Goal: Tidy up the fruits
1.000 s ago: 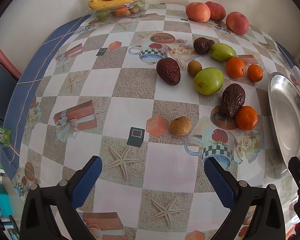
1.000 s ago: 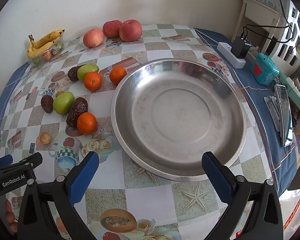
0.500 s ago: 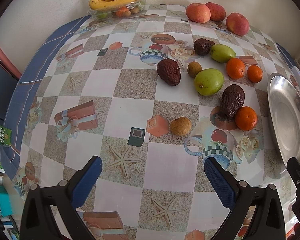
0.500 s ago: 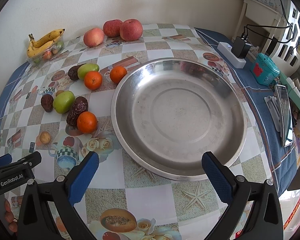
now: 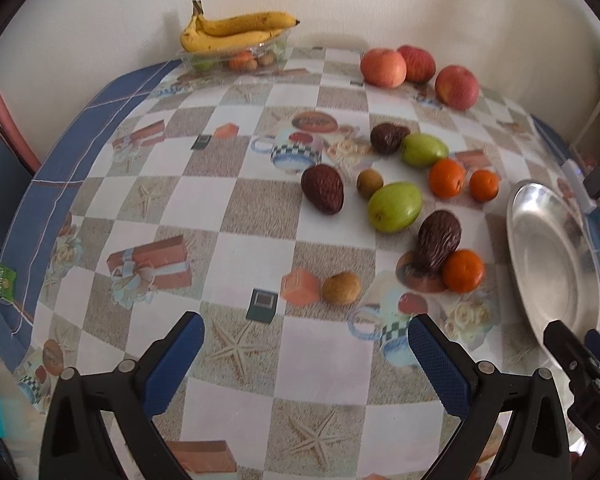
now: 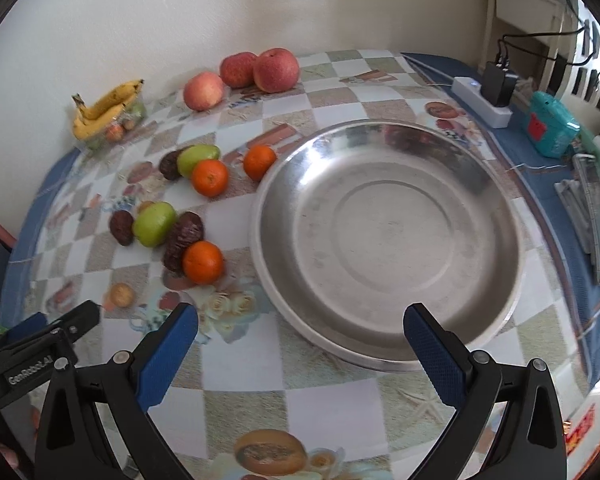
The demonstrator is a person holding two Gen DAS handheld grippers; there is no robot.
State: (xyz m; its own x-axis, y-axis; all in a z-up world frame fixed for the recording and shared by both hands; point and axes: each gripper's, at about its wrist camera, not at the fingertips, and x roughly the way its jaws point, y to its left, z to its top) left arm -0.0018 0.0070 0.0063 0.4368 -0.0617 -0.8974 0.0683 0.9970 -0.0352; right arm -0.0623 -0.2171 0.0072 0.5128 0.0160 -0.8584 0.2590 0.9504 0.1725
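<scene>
Both tools wide apart, steel basin empty

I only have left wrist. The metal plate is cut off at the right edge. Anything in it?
Observer: No. The right wrist view shows the whole plate, and it holds no fruit.
Operator: What's beyond the plate?
Observer: A white power strip with a black charger plugged in, and a teal box.
Operator: Right gripper holding anything?
Observer: No. The right gripper is open, over the plate's near rim.

Empty steel basin (fruit leftward)
</scene>
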